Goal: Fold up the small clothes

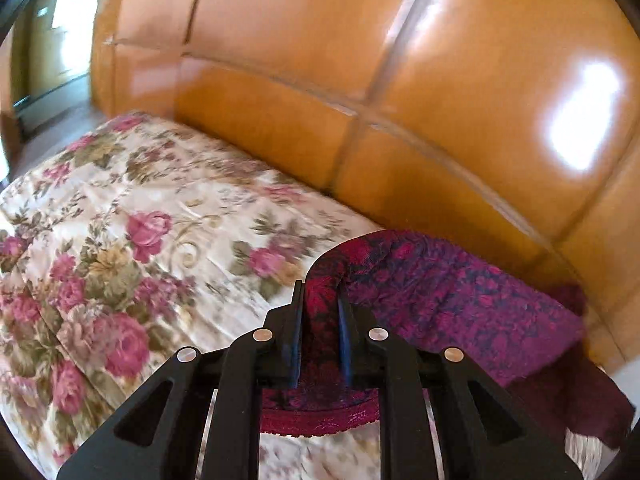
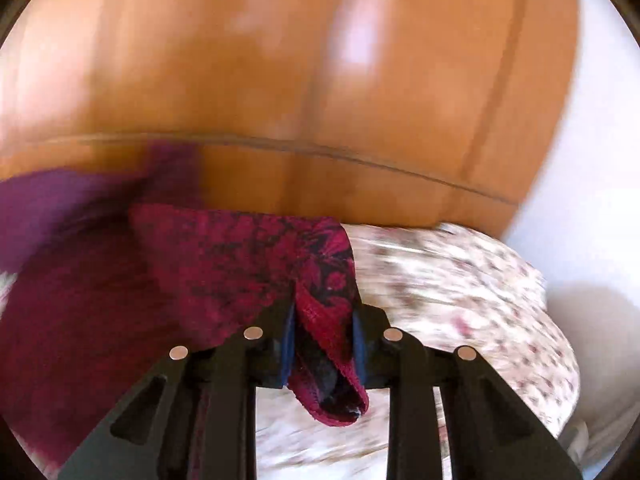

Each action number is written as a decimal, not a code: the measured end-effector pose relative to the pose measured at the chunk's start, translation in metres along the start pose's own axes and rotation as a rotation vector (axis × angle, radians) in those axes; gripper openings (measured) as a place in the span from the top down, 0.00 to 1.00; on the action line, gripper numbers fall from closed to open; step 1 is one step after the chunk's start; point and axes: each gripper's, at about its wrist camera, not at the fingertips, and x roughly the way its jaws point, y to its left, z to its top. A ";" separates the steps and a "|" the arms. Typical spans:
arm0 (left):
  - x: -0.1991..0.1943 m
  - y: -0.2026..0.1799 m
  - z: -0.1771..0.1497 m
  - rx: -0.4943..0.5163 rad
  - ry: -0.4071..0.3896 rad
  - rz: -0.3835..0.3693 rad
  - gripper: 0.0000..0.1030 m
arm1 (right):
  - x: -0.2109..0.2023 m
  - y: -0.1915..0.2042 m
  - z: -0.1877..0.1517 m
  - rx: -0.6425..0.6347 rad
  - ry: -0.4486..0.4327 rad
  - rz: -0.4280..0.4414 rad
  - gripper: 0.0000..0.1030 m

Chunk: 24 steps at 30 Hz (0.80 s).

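Observation:
A small crimson garment (image 1: pixel 452 296) with a dark floral pattern and a lace hem hangs stretched above a floral bedspread (image 1: pixel 132 216). My left gripper (image 1: pixel 321 300) is shut on one bunched corner of it, cloth filling the gap between the blue pads. In the right wrist view the same garment (image 2: pixel 240 264) runs off to the left, and my right gripper (image 2: pixel 325 312) is shut on its other corner, a fold of cloth drooping below the jaws. Both views are blurred.
A glossy orange padded headboard (image 1: pixel 360 80) rises right behind the bed. The floral bedspread (image 2: pixel 472 292) extends to the right in the right wrist view, with a white wall (image 2: pixel 592 160) beyond. A window (image 1: pixel 60 28) shows at the far left.

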 end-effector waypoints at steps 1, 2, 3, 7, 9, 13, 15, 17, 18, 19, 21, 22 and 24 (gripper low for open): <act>0.011 0.004 0.005 -0.016 0.011 0.032 0.87 | 0.015 -0.009 0.004 0.019 0.023 -0.035 0.79; 0.018 0.006 0.008 -0.026 0.019 0.057 0.87 | 0.034 -0.017 0.008 0.038 0.050 -0.072 0.79; 0.027 0.008 0.010 -0.037 0.035 0.079 0.85 | 0.047 -0.023 0.009 0.051 0.071 -0.101 0.79; 0.034 0.017 0.008 -0.092 0.037 0.126 0.56 | 0.085 -0.040 0.010 0.103 0.141 -0.167 0.62; 0.023 0.019 0.006 -0.095 0.001 0.134 0.30 | 0.088 -0.043 0.006 0.122 0.138 -0.161 0.35; -0.007 0.020 -0.017 -0.070 -0.032 0.047 0.27 | 0.069 -0.041 -0.009 0.176 0.131 -0.052 0.18; -0.017 0.015 -0.044 -0.027 0.027 -0.082 0.27 | 0.051 -0.033 -0.028 0.202 0.145 0.078 0.13; -0.024 0.005 -0.080 0.032 0.124 -0.217 0.27 | 0.043 -0.020 -0.050 0.242 0.212 0.254 0.11; -0.026 0.000 -0.099 0.054 0.172 -0.277 0.27 | 0.041 -0.011 -0.064 0.265 0.269 0.369 0.11; -0.030 -0.008 -0.124 0.075 0.226 -0.343 0.27 | 0.039 -0.001 -0.079 0.285 0.318 0.458 0.11; -0.033 -0.016 -0.158 0.076 0.307 -0.442 0.27 | 0.032 0.018 -0.103 0.305 0.382 0.577 0.11; -0.034 -0.021 -0.174 0.067 0.351 -0.493 0.27 | 0.030 0.026 -0.114 0.316 0.409 0.630 0.11; -0.036 -0.028 -0.206 0.031 0.424 -0.583 0.27 | 0.027 0.044 -0.132 0.320 0.454 0.706 0.14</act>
